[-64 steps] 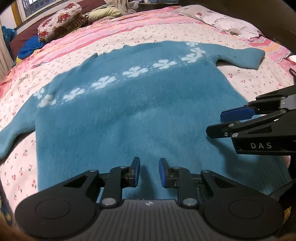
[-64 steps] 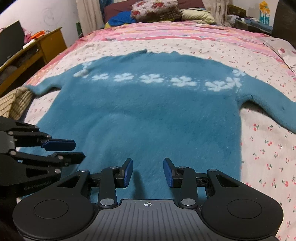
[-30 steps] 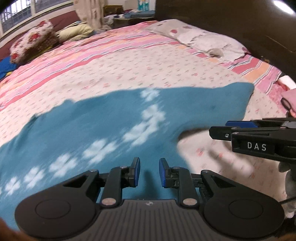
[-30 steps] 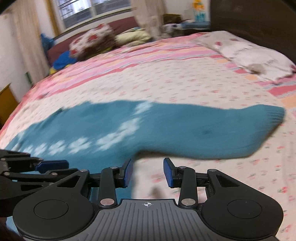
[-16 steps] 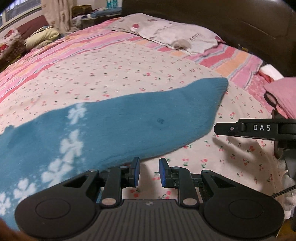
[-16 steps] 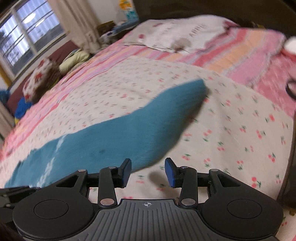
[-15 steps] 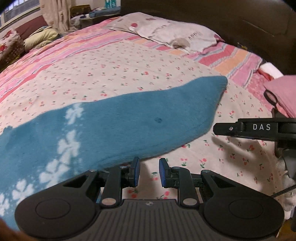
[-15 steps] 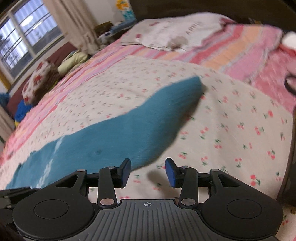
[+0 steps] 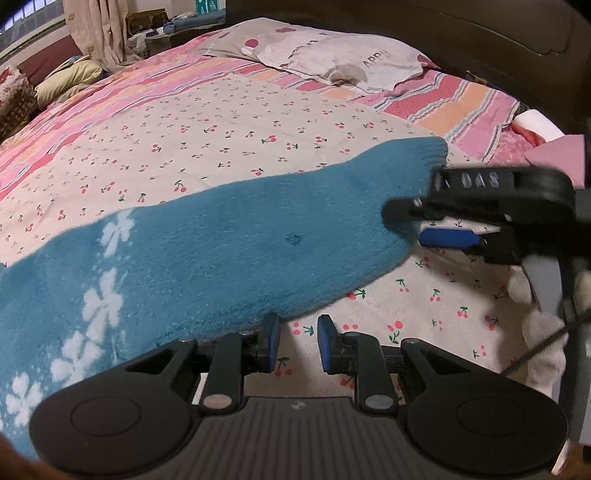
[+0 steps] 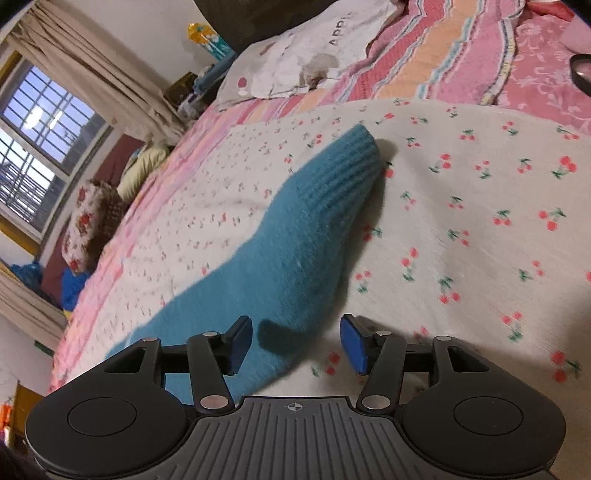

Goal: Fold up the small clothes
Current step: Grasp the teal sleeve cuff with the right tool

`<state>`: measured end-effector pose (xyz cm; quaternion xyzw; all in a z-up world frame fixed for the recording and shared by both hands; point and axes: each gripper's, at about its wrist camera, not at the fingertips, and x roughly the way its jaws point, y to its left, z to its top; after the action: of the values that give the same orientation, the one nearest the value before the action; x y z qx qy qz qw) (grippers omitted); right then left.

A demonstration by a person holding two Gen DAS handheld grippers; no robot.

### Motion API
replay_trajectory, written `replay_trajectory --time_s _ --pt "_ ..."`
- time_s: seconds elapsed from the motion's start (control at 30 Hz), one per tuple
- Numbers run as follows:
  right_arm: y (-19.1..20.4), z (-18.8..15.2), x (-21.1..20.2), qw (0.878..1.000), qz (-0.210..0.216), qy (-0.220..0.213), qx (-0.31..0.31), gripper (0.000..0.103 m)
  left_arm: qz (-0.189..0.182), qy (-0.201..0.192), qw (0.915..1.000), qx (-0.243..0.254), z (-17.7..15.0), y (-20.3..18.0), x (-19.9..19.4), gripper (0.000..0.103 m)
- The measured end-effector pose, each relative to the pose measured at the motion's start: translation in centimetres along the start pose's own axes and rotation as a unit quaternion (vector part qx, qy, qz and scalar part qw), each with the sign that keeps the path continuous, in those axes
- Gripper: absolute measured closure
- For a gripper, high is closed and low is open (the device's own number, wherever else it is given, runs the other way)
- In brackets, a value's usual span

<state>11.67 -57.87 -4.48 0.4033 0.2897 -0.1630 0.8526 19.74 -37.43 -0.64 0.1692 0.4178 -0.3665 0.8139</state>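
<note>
Both claws have shifted from sweater body to the sleeve: right claw has just been opening, astride its edge unclamped; left claw narrow, empty.

We see a bed under a cherry-print sheet, a pink striped quilt toward its dark headboard, a pale pillow, beige curtains beside a barred window, white wall, floral cushion.
</note>
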Motion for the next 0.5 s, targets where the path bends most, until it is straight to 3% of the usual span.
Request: replay_trajectory --time_s 0.13,0.27,0.37,0.43,0.5 --pt "0.7 1.2 0.4 1.0 0.013 -0.013 0.013 0.049 -0.004 -0.005 1.0 -0.001 0.2 0.3 0.1 0.074" --pt "2.2 2.4 -1.2 0.997 0.066 -0.045 0.01 0.049 -0.006 -0.01 0.9999 -0.007 0.5 0.6 0.3 0.074" --pt "3.2 2.5 -3.6 0.99 0.101 -0.1 -0.019 0.048 -0.009 -0.01 0.9999 -0.006 0.3 0.8 0.4 0.074" --pt "3.7 2.1 -4.7 0.985 0.091 -0.131 -0.062 0.04 -0.01 -0.01 0.9999 -0.008 0.3 0.9 0.5 0.074" --pt "3.2 1.7 -4.6 0.987 0.057 -0.129 -0.074 0.037 -0.01 -0.012 0.9999 -0.008 0.3 0.8 0.4 0.074"
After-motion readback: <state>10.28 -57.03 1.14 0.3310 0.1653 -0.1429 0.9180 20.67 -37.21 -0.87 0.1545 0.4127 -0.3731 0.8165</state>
